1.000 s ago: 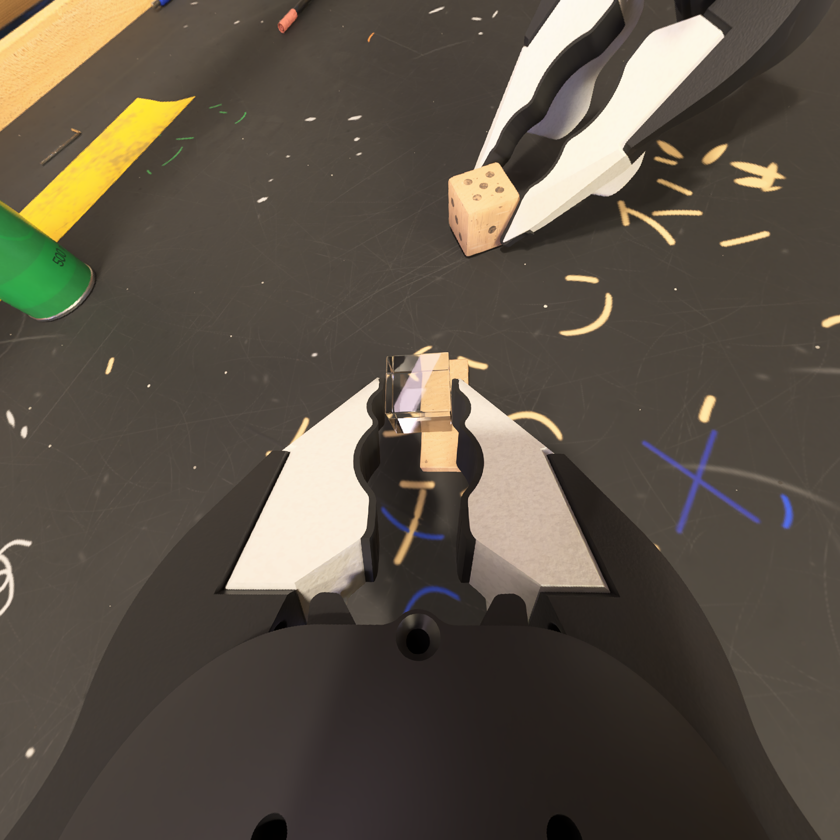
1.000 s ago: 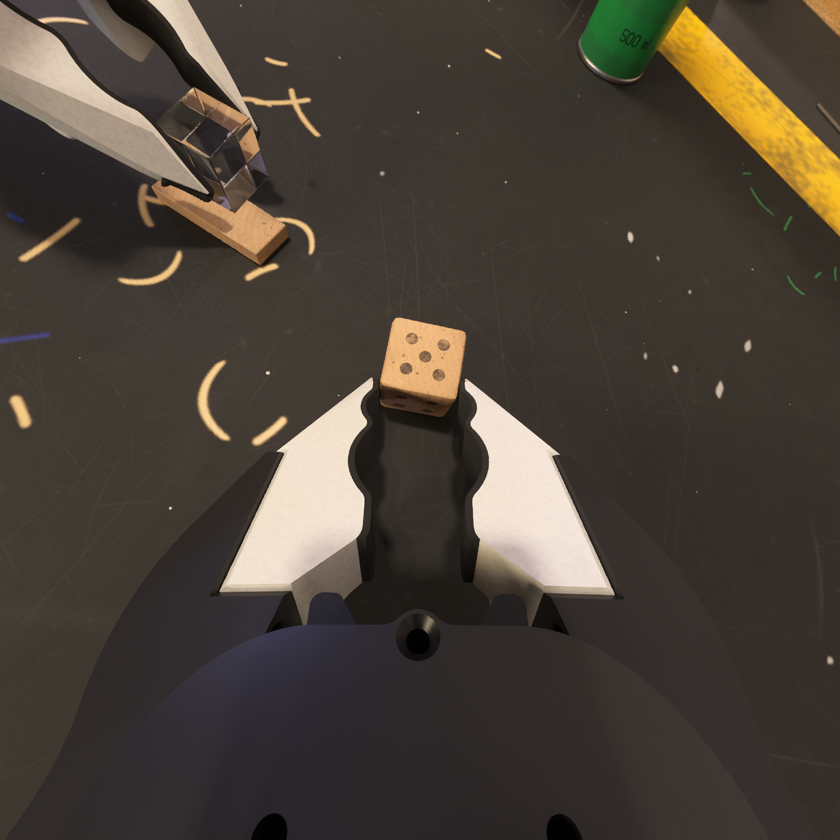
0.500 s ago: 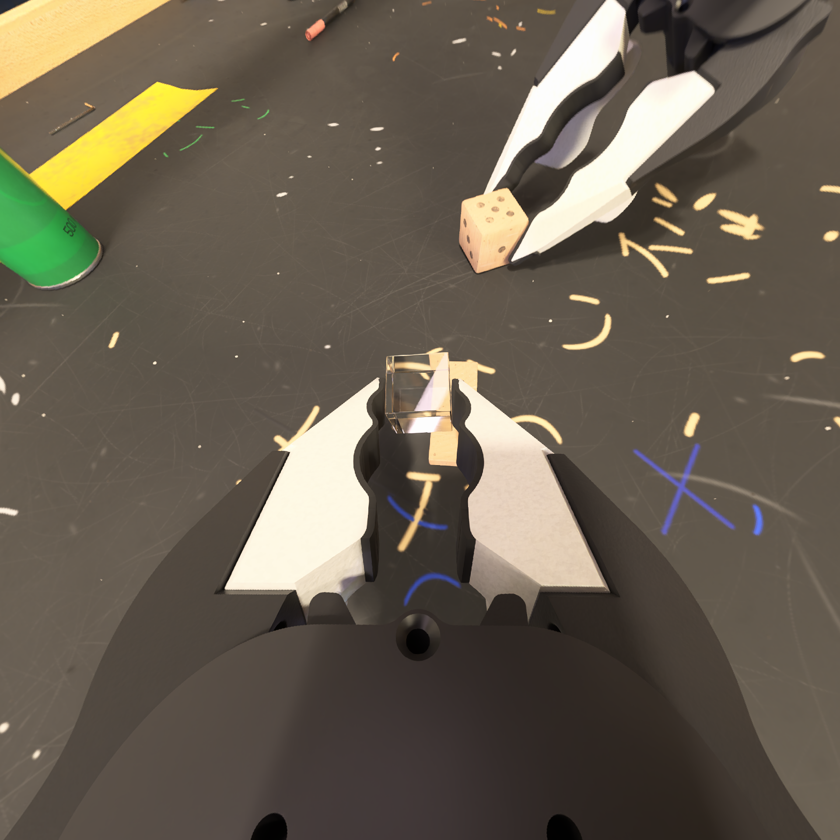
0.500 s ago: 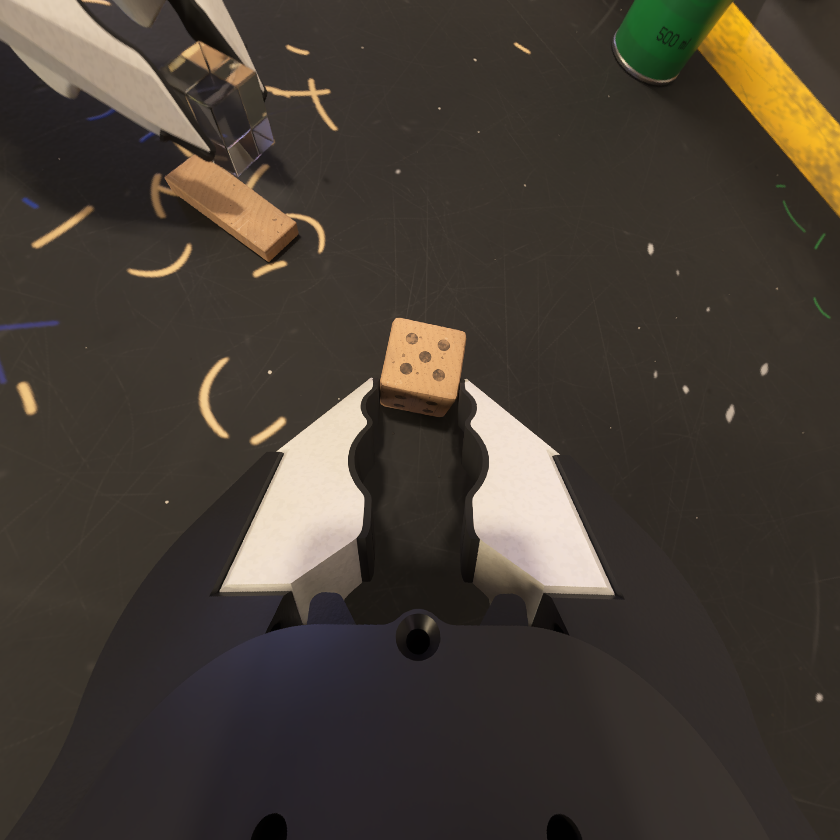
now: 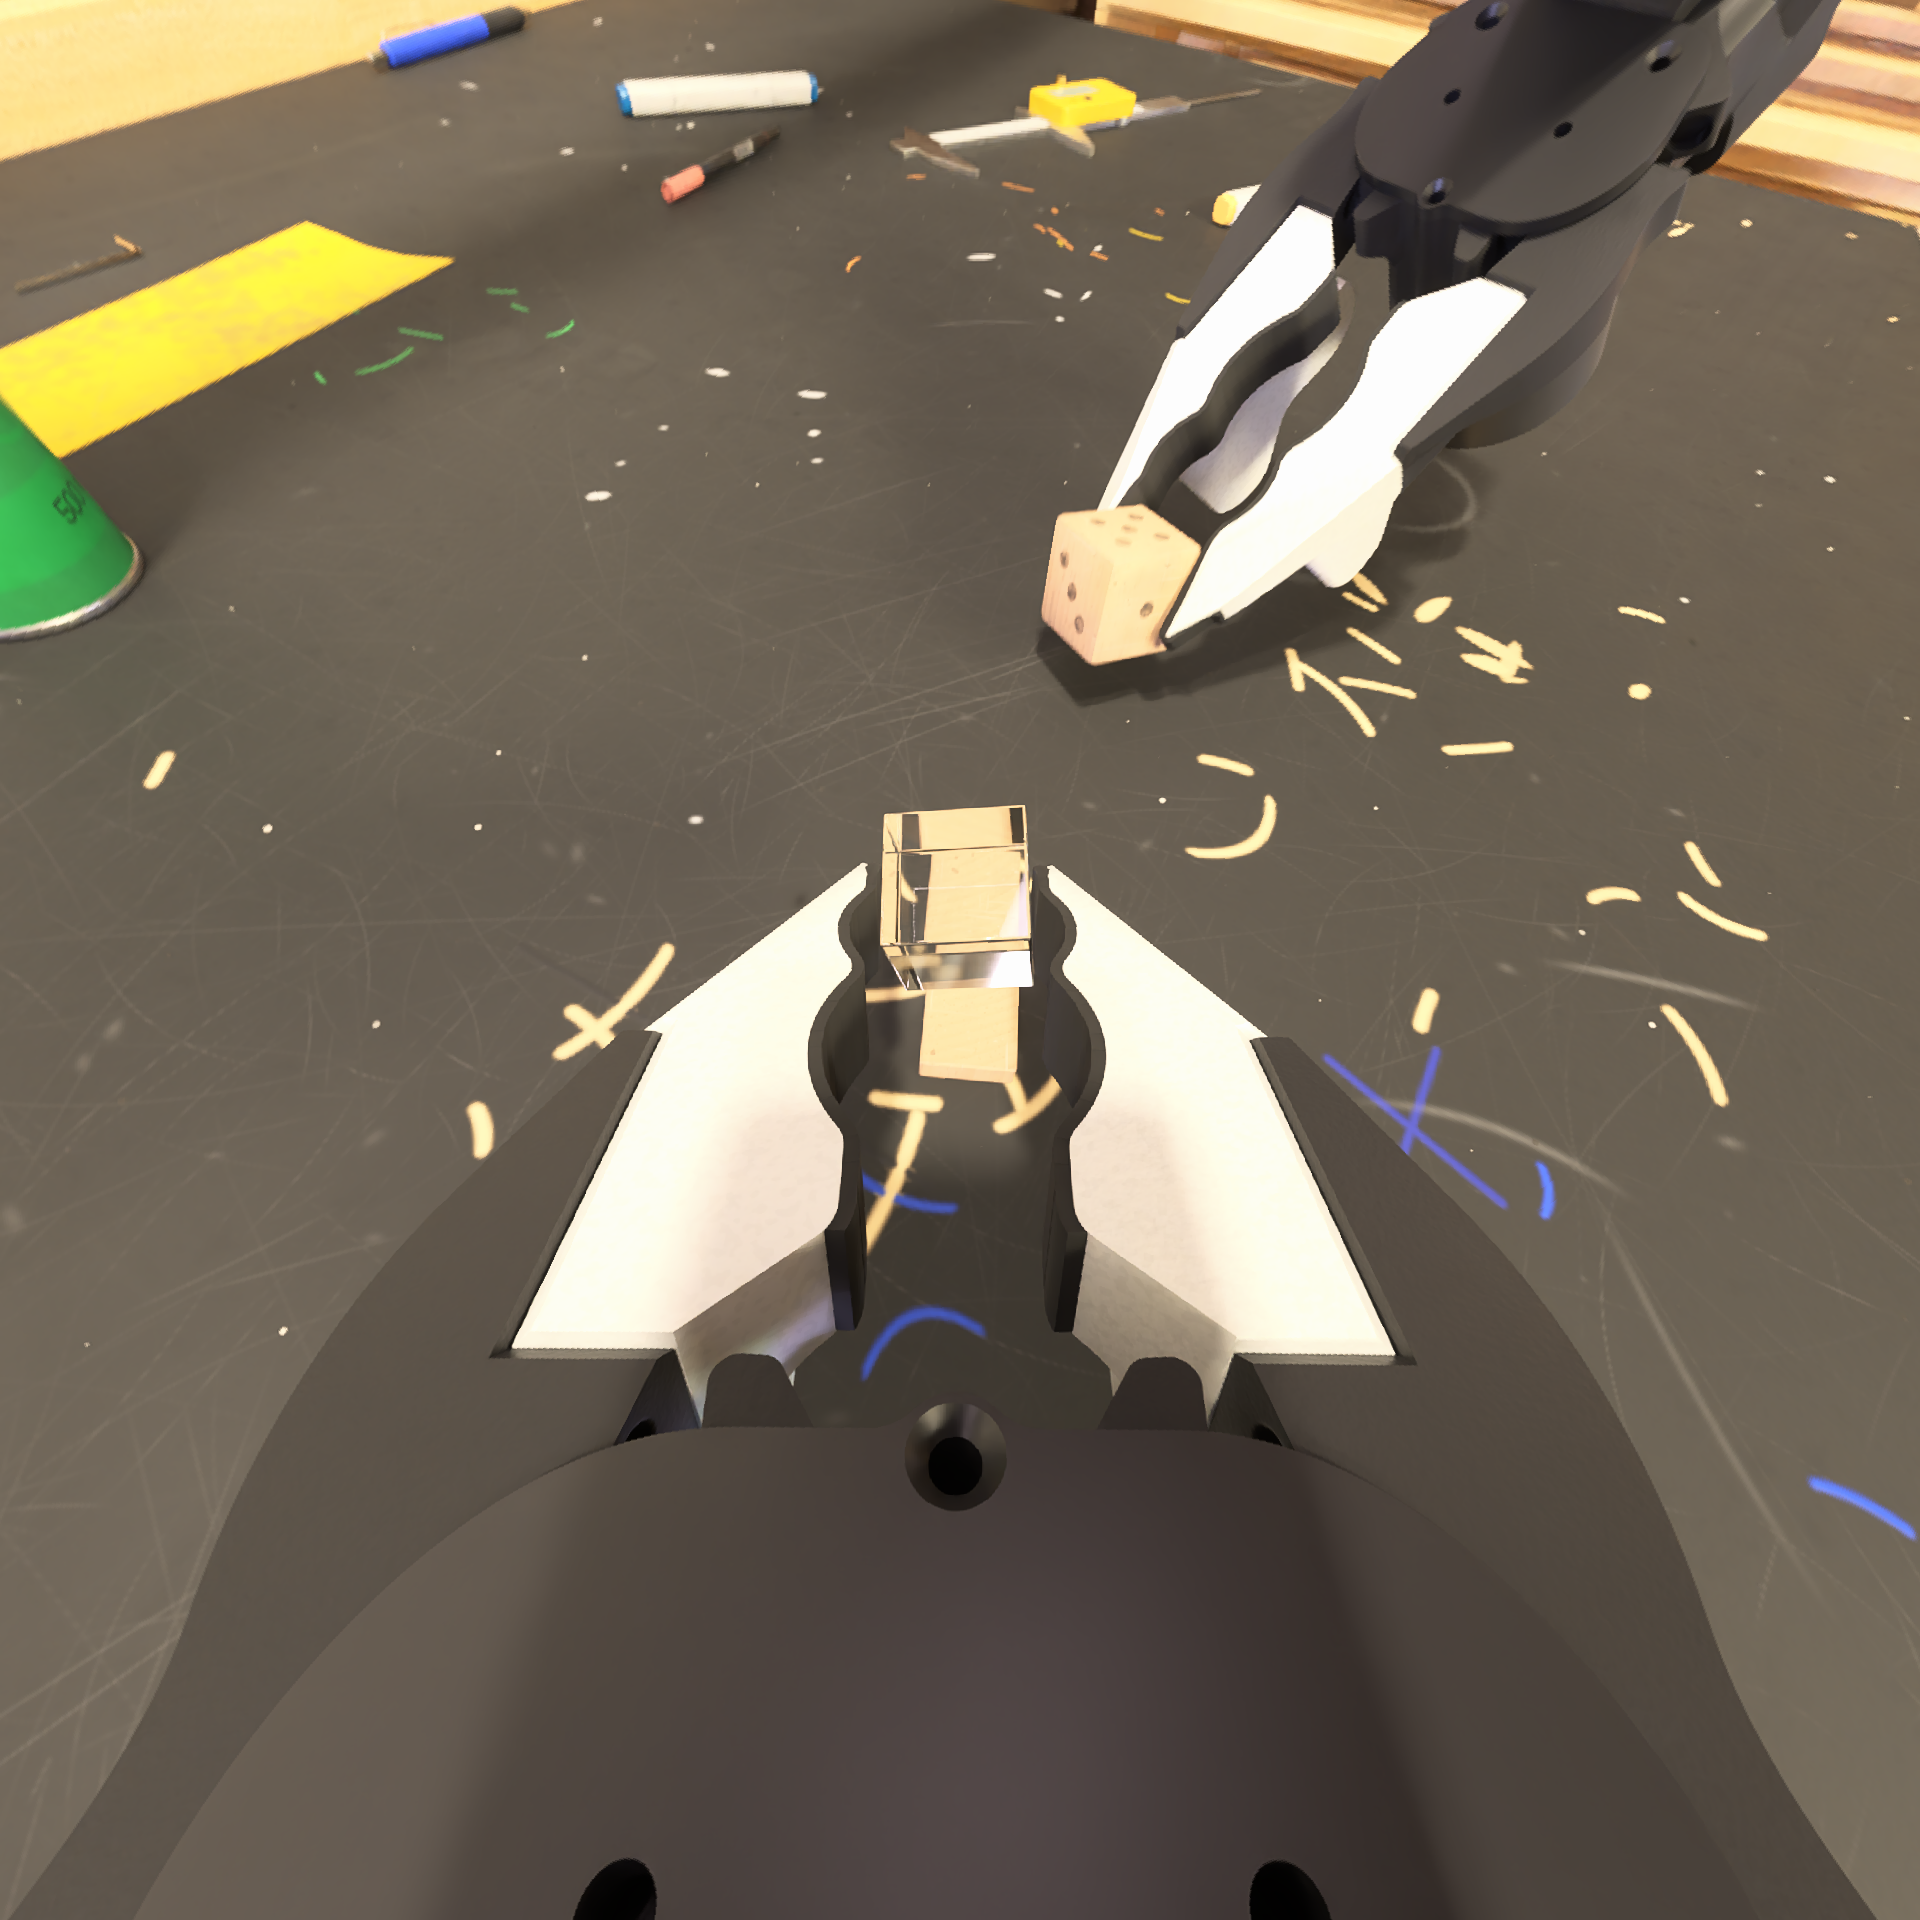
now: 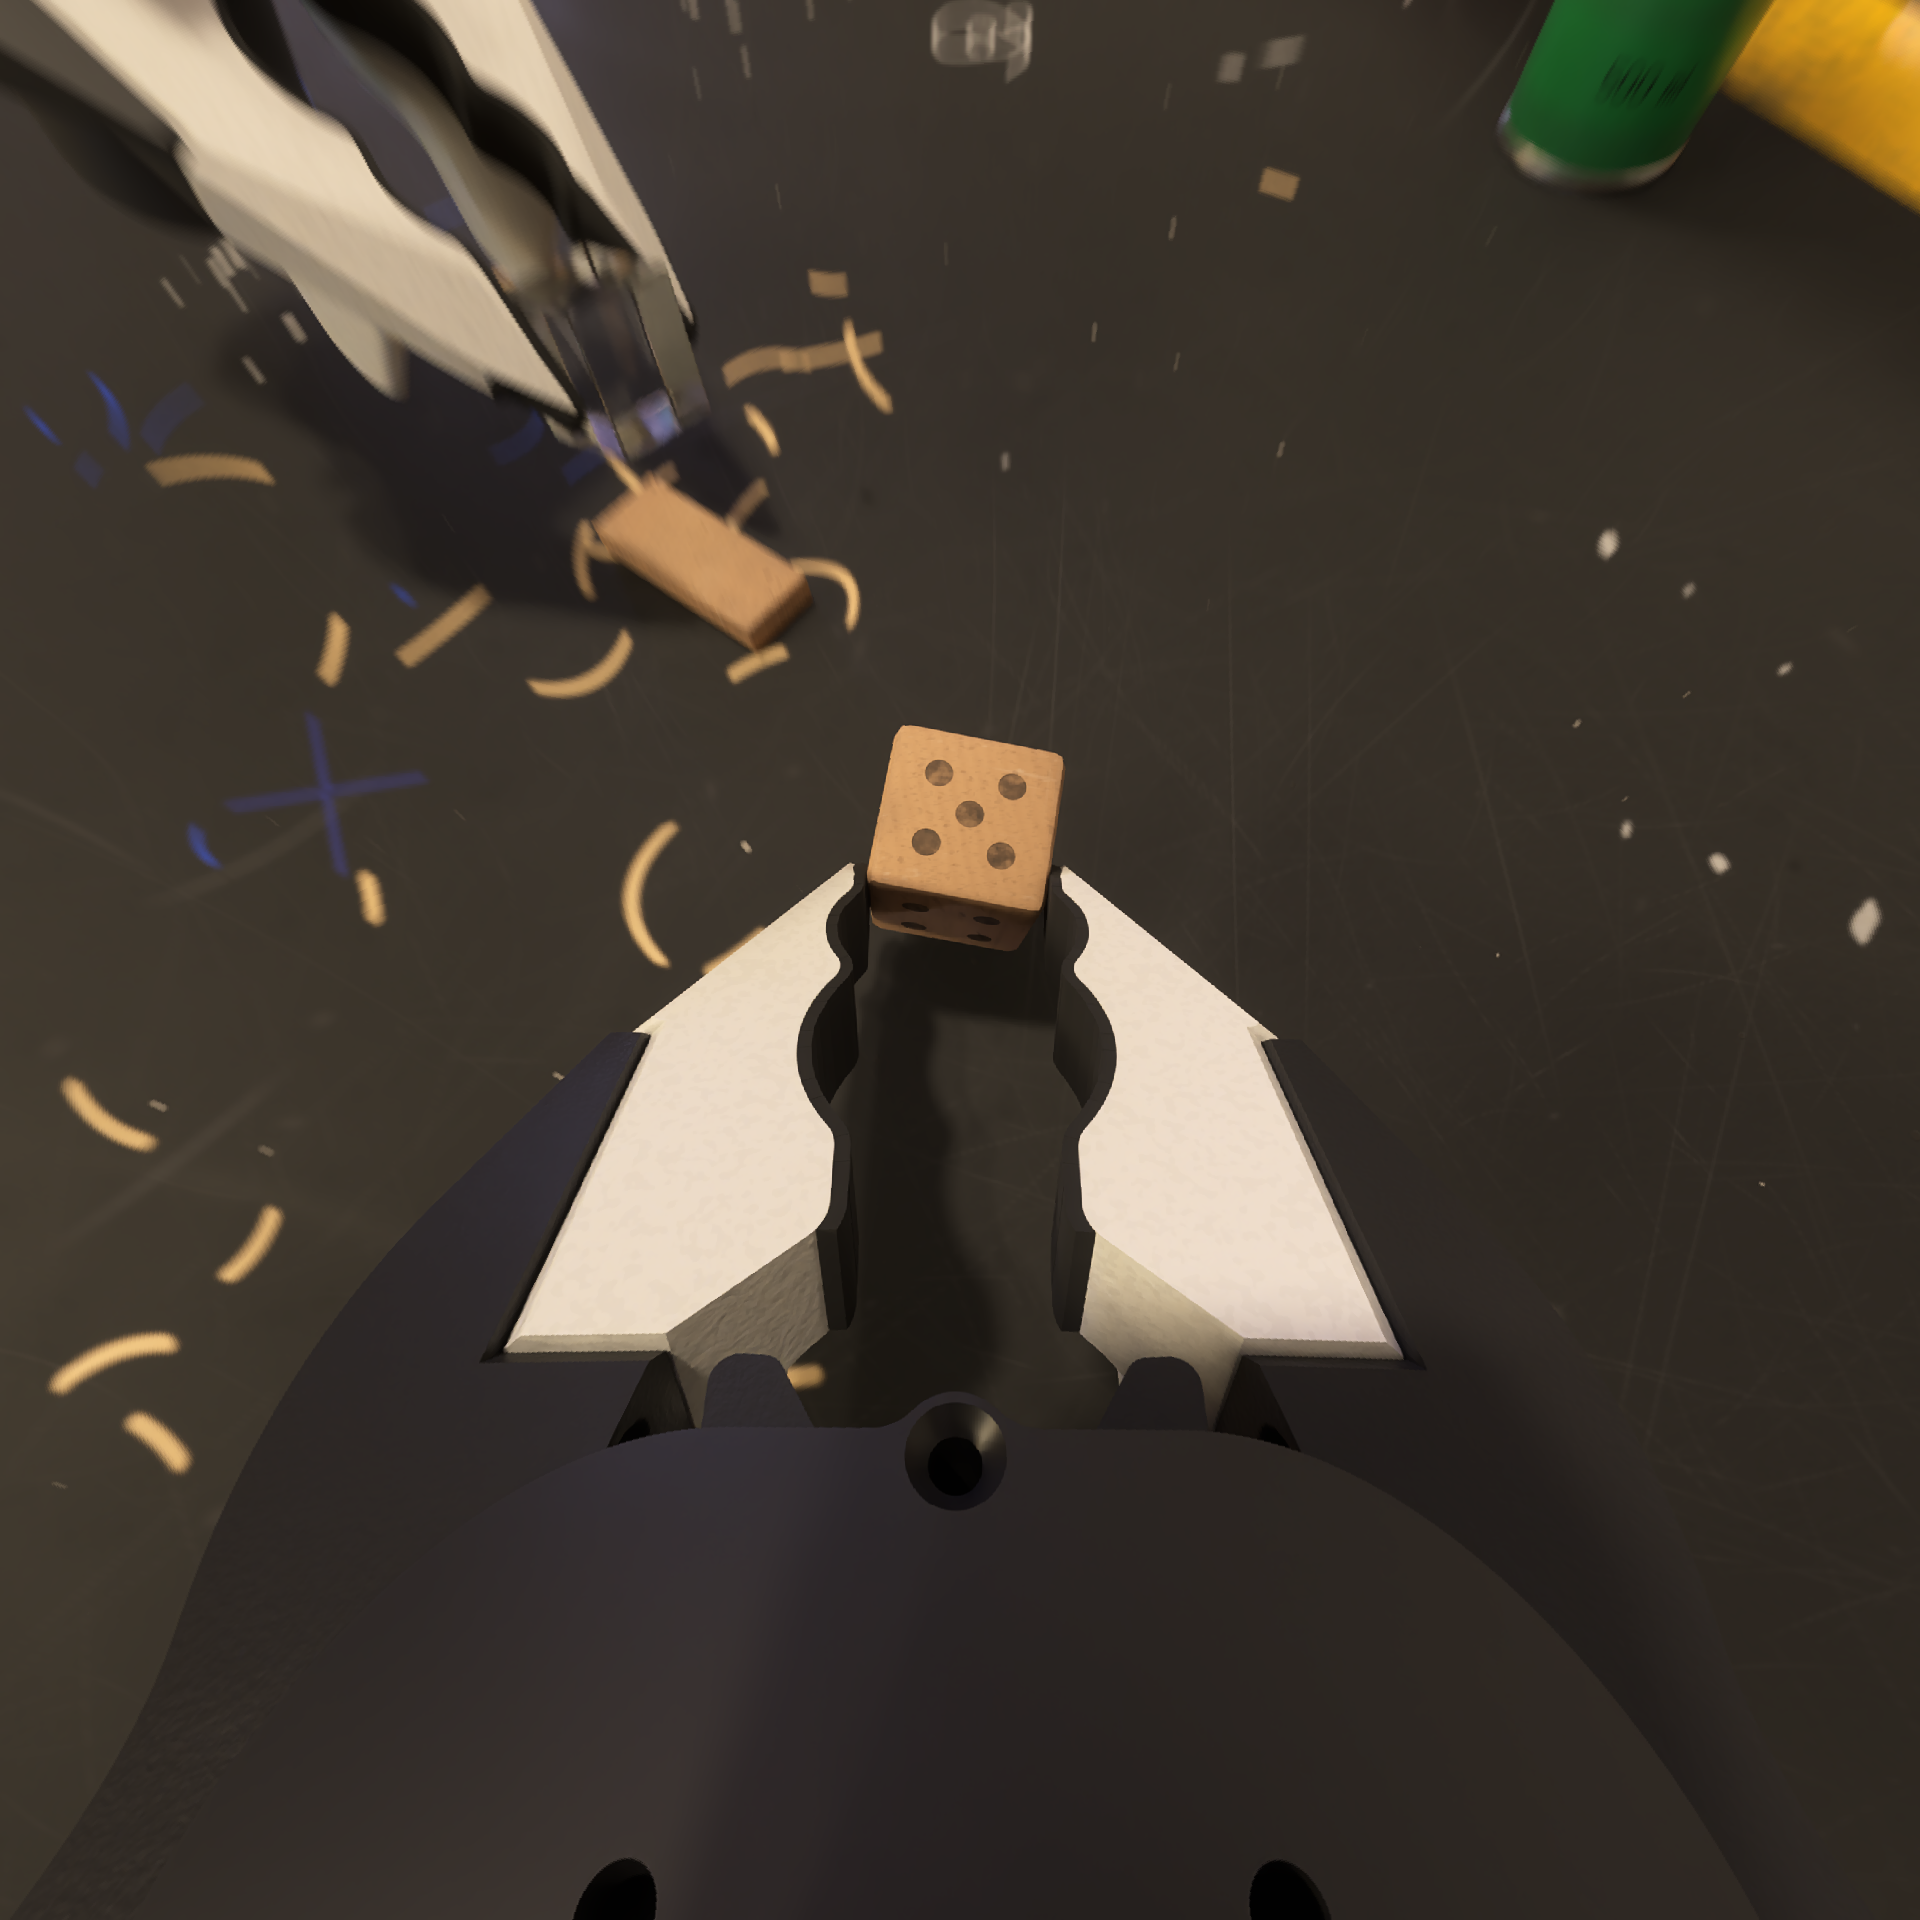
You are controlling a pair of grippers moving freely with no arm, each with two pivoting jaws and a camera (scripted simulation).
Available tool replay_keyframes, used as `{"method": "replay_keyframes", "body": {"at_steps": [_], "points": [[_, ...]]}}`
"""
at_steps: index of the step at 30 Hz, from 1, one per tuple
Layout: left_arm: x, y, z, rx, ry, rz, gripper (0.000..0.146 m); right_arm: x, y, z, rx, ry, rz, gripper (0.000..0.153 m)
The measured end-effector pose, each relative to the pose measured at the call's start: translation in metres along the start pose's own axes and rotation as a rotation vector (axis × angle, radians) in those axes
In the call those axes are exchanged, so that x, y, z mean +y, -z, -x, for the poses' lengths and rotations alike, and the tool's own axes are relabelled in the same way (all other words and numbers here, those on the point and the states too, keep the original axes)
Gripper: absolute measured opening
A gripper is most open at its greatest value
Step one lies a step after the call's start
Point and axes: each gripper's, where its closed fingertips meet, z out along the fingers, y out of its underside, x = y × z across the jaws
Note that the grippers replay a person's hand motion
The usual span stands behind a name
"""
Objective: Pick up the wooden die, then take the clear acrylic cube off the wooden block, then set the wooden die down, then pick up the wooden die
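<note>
The clear acrylic cube [image 5: 956, 894] is pinched between the fingertips of my left gripper [image 5: 956, 883], held in the air above the flat wooden block [image 5: 966, 1029]. In the right wrist view the block [image 6: 701, 566] lies bare on the dark table, with the left gripper [image 6: 623, 364] and the cube [image 6: 634, 353] blurred above it. My right gripper [image 6: 961, 883] is shut on the wooden die [image 6: 966, 831]. In the left wrist view the right gripper [image 5: 1143, 566] holds the die [image 5: 1117, 582] low over the table; I cannot tell whether it touches.
A green can [image 5: 52, 540] stands at the left by a yellow tape strip [image 5: 208, 312]. It also shows in the right wrist view [image 6: 1600, 94]. Markers [image 5: 717, 91] and a yellow tool [image 5: 1070, 104] lie at the far edge. Wood shavings [image 5: 1236, 831] are scattered about.
My left gripper has lifted the clear cube higher above the wooden block and tilted its view up. The right gripper keeps its hold on the die and its view has shifted.
</note>
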Motion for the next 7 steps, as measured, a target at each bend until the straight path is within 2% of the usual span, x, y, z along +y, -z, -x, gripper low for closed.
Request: {"method": "replay_keyframes", "body": {"at_steps": [3,7], "points": [[-0.007,0.001,-0.006,0.021,-0.034,-0.038,0.029,-0.027,0.017,0.012,-0.034,-0.049,-0.208,0.033],[-0.022,0.002,-0.023,0.08,-0.096,-0.122,0.029,-0.065,0.039,0.029,-0.151,-0.15,-0.519,0.033]]}}
